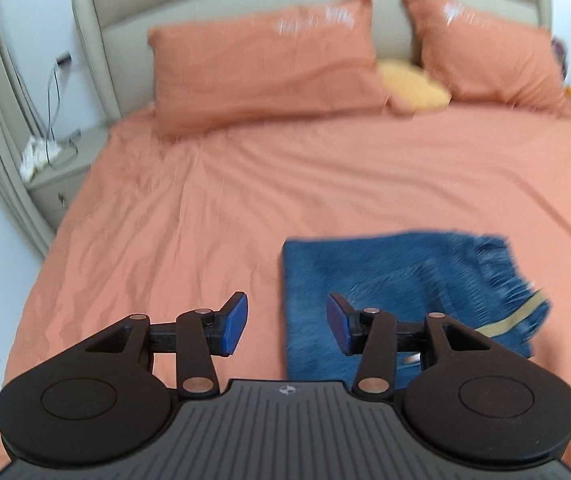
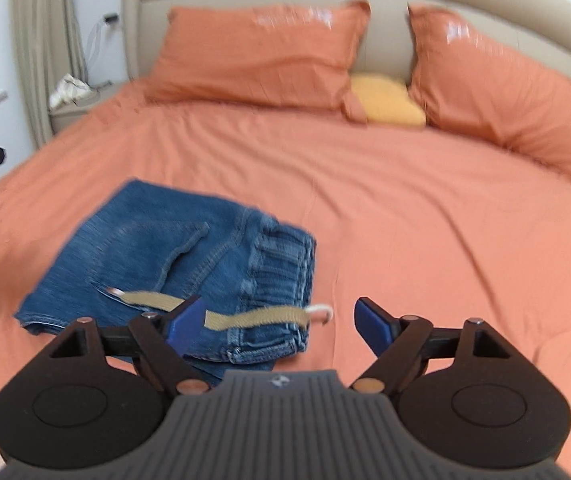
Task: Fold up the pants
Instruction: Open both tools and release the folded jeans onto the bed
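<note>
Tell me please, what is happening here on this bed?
A person holding two grippers is folding pants. The blue jeans lie folded into a compact bundle on the orange bed sheet, with a tan belt strap across them. The left gripper and right gripper are both open and hold nothing, above the bed near the jeans. The fold looks about finished.

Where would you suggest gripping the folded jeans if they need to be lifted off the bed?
Probably the waistband end of the folded jeans, where the layers bunch thickest on the side nearest the right gripper. Come in low from that side, jaws open across the stacked edge, clear of the loose tan drawstring. The flat fold on the far side lies flush with the orange bedsheet, offering less to pinch.
</note>
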A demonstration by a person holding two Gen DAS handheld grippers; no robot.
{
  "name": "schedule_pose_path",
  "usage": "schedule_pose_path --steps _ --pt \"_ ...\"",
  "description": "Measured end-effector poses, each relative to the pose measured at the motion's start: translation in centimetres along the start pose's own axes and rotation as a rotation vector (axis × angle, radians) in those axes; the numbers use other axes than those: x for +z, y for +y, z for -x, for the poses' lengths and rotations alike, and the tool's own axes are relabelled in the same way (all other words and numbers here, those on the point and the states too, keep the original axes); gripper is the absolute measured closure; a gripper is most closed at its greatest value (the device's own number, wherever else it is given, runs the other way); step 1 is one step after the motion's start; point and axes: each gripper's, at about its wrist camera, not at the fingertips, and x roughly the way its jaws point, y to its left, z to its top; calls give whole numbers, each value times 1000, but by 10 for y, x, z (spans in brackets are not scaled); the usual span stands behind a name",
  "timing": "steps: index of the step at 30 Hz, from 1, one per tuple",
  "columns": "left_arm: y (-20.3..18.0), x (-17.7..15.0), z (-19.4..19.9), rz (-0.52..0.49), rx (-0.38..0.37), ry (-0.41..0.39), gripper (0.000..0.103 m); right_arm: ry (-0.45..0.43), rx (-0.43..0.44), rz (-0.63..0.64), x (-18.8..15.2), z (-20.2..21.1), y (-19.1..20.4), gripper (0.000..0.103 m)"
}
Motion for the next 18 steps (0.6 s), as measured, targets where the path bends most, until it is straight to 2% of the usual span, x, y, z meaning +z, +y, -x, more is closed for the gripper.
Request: schedule_pose_path --steps 3,8,13,15,16,18 --pt "-14 -8 26 -17 29 -66 49 -72 4 15 4 41 2 23" --pt "-44 -32 65 -63 143 -135 49 -189 52 -21 3 107 9 18" --pt "-73 -66 100 -56 159 -159 47 -281 79 -11 -16 158 27 15" --pt "-81 -79 112 -21 160 -182 40 -295 88 -16 -26 171 34 13" --pt "-86 -85 118 -4 164 -196 33 -290 90 -16 -30 174 38 11" --pt "-95 -96 124 20 178 -210 30 -278 86 -8 -39 176 47 10"
